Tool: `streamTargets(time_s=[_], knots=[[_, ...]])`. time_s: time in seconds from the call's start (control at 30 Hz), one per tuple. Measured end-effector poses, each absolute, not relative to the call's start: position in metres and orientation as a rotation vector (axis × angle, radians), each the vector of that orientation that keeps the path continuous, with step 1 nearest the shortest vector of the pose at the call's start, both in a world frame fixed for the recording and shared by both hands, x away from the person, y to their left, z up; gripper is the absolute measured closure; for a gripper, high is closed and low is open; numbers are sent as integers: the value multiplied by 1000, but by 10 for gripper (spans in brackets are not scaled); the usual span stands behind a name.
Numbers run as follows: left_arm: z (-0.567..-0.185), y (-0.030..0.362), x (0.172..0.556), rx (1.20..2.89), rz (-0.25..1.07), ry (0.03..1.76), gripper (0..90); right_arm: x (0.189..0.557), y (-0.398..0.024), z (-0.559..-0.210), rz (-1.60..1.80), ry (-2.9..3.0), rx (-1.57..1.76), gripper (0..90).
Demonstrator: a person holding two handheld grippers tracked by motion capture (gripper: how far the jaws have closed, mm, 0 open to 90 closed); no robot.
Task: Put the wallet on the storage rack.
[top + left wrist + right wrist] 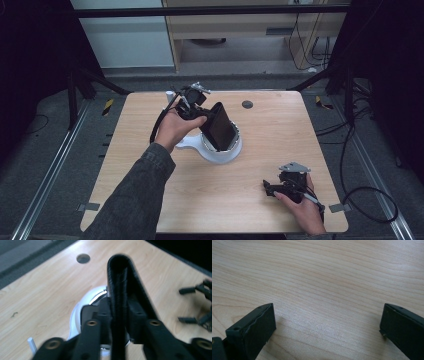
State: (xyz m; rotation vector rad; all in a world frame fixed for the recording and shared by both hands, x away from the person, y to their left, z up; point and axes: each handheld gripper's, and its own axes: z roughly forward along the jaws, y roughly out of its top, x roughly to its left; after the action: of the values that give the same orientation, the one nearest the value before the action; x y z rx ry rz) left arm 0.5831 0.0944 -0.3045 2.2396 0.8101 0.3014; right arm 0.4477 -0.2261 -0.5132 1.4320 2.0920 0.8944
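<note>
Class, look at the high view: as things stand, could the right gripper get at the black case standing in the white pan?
Probably yes. The right gripper rests open on the table, and bare wood lies between it and the black case in the white pan. The left gripper already clamps the case's far edge, so only the near side is free.

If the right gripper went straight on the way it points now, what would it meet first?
Most likely the bare wooden table. The right gripper has open jaws with nothing between them, and the right gripper view shows plain wood ahead, though how steeply it tilts down is hard to judge.
</note>
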Motion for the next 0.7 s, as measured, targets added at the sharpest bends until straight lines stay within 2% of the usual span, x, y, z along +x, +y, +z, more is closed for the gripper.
streamTargets(time_s=[0.4,0.7], knots=[[-290,107,578,2161,411,813,697,448,-226,-513,894,2092,1432,4],[-276,112,562,2132,472,757,623,448,-226,-513,892,2092,1434,4]])
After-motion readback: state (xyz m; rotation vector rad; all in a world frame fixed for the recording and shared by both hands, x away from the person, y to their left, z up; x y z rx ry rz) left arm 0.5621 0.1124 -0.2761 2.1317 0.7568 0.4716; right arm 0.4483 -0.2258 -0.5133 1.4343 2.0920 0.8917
